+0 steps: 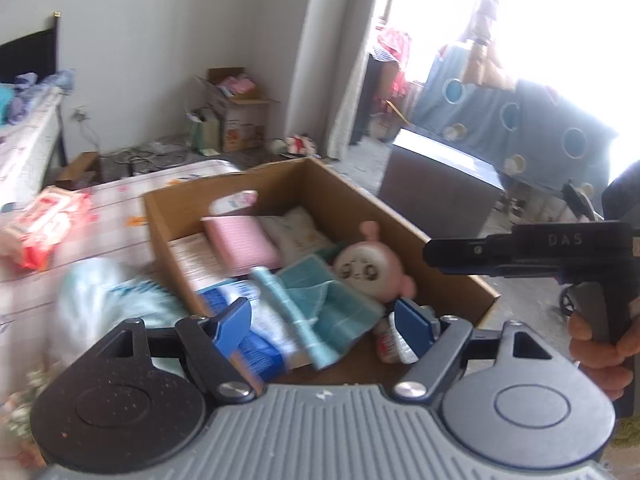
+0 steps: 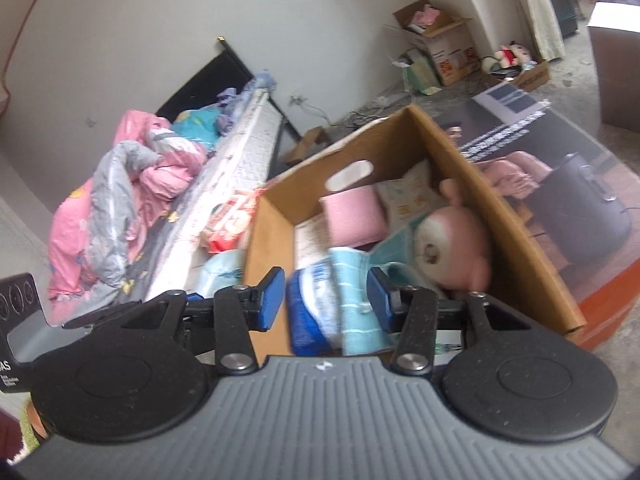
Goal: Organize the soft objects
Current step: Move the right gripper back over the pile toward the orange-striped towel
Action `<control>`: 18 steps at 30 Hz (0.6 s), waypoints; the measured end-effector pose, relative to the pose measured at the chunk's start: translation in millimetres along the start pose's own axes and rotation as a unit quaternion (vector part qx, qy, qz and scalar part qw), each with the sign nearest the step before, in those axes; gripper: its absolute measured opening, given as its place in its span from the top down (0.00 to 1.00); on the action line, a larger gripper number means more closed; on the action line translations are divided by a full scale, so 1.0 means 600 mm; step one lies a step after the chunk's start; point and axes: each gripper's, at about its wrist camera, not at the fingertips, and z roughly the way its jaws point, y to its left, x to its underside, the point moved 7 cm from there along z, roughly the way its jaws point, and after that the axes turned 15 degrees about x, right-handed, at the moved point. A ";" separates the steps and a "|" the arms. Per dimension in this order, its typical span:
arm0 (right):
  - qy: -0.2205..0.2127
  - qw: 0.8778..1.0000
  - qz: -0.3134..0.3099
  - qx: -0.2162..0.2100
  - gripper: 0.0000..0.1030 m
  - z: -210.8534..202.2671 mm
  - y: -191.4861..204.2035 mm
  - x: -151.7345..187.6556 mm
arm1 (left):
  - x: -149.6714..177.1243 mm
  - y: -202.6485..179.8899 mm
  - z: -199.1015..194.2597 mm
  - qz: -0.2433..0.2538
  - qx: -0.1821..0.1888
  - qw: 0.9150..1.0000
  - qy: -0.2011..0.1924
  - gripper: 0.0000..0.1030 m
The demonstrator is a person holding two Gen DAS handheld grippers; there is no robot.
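Observation:
An open cardboard box (image 1: 344, 196) (image 2: 532, 240) holds several soft things: a pink plush toy (image 1: 366, 268) (image 2: 456, 248), a pink folded towel (image 1: 242, 240) (image 2: 354, 216), a teal cloth (image 1: 332, 300), a light blue striped towel (image 2: 354, 300) and a blue-and-white pack (image 1: 260, 336) (image 2: 312, 308). My left gripper (image 1: 324, 320) is open above the near end of the box, nothing between its pads. My right gripper (image 2: 326, 300) is open over the box's near end; its body also shows at the right of the left wrist view (image 1: 532, 250).
The box sits beside a mattress (image 1: 112, 216) (image 2: 240, 144). A red-and-white pack (image 1: 48, 224) (image 2: 232, 220) and a pale blue bundle (image 1: 104, 300) lie on the mattress. Pink and grey bedding (image 2: 120, 184) is piled farther back. Cardboard boxes (image 1: 236, 108) stand by the wall.

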 end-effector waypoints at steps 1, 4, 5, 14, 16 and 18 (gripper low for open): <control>0.004 1.000 -0.002 -0.011 0.52 0.003 0.017 0.005 | 0.008 0.013 -0.020 -0.004 -0.011 1.000 -0.004 0.22; 0.022 0.999 -0.014 -0.041 0.50 0.019 0.071 0.023 | 0.035 0.058 -0.082 -0.023 -0.054 0.998 -0.022 0.21; 0.030 0.998 -0.019 -0.053 0.50 0.026 0.095 0.030 | 0.045 0.073 -0.103 -0.029 -0.068 0.997 -0.029 0.20; 0.101 0.982 -0.061 -0.145 0.49 0.096 0.295 0.095 | 0.161 0.213 -0.244 -0.095 -0.199 0.974 -0.054 0.19; 0.117 0.979 -0.071 -0.154 0.49 0.112 0.335 0.117 | 0.186 0.235 -0.253 -0.114 -0.210 0.970 -0.048 0.19; 0.135 0.975 -0.074 -0.161 0.49 0.130 0.366 0.140 | 0.205 0.248 -0.255 -0.124 -0.216 0.967 -0.047 0.20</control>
